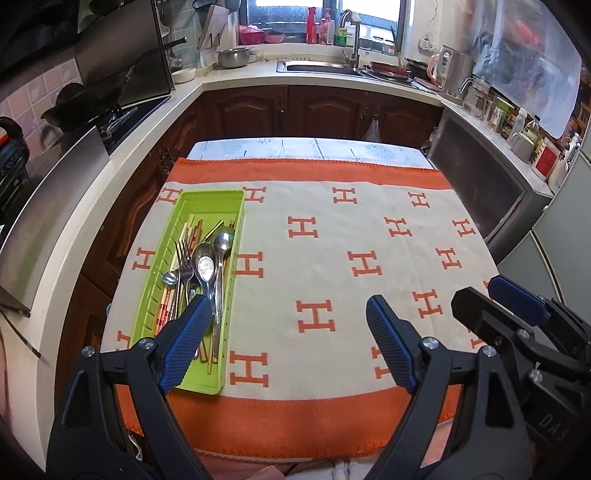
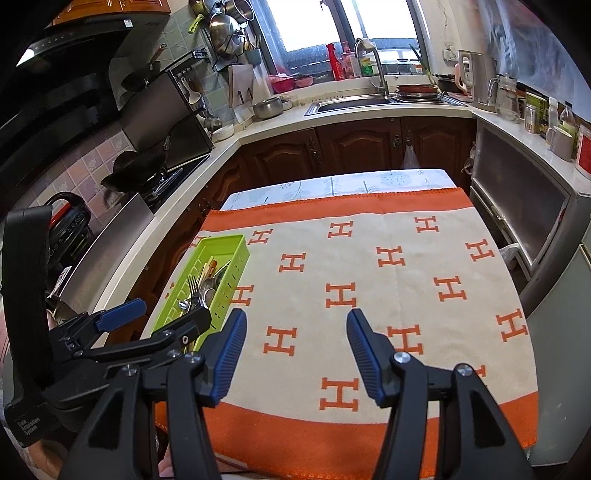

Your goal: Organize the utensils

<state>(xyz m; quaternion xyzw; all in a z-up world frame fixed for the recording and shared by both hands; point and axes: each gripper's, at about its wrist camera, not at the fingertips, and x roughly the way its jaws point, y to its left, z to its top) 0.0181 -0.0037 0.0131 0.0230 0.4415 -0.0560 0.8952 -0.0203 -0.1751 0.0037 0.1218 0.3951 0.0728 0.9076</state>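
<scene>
Left wrist: green tray (image 1: 236,201) holds spoons (image 1: 207,264), forks (image 1: 183,258), chopsticks (image 1: 192,230).

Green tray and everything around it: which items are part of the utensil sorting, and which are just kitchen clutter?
Part of the job:
green tray
spoons
forks
chopsticks
left gripper, jaws open
right gripper, jaws open

Lying about:
orange H-pattern cloth
wok on the stove
steel pot
faucet
bottles on the windowsill
</scene>
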